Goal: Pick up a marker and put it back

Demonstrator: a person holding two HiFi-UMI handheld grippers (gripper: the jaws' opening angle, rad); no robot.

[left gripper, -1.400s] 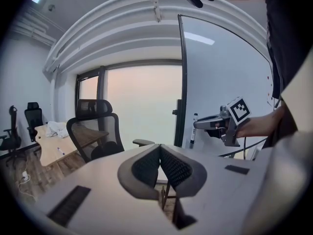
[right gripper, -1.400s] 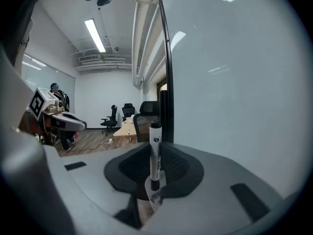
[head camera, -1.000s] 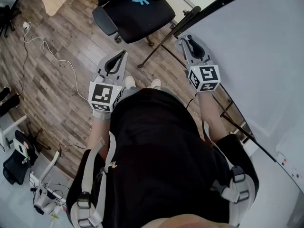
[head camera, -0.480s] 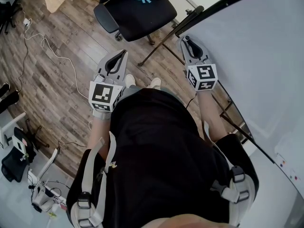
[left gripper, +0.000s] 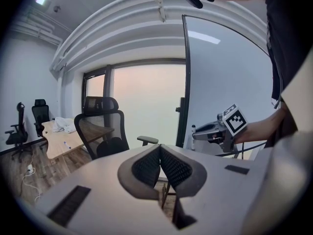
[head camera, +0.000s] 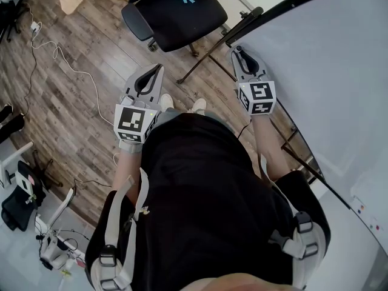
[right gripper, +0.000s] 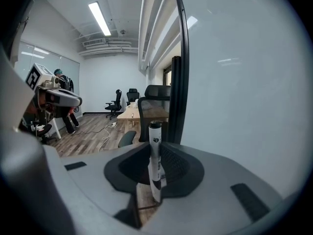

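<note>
A white marker with a black cap (right gripper: 155, 155) stands upright between the pads of my right gripper (right gripper: 155, 168), which is shut on it. In the head view the right gripper (head camera: 244, 59) sits close to the black-framed whiteboard (head camera: 327, 71), pointing along its lower edge. The left gripper view shows the marker (left gripper: 193, 129) as a small white stick at that gripper's tip. My left gripper (head camera: 147, 80) hovers over the wooden floor to the left of the person's body. Its jaws (left gripper: 160, 153) are shut with nothing between them.
A black mesh office chair (head camera: 173, 11) stands just ahead of both grippers. The whiteboard's stand legs (head camera: 200, 65) reach across the floor between them. A white cable (head camera: 66, 71) trails over the floor at left. A wooden desk (right gripper: 129, 112) and more chairs stand farther back.
My right gripper has turned and shifted very slightly toward the whiteboard with the marker still in it. The left gripper has stayed where it was.
</note>
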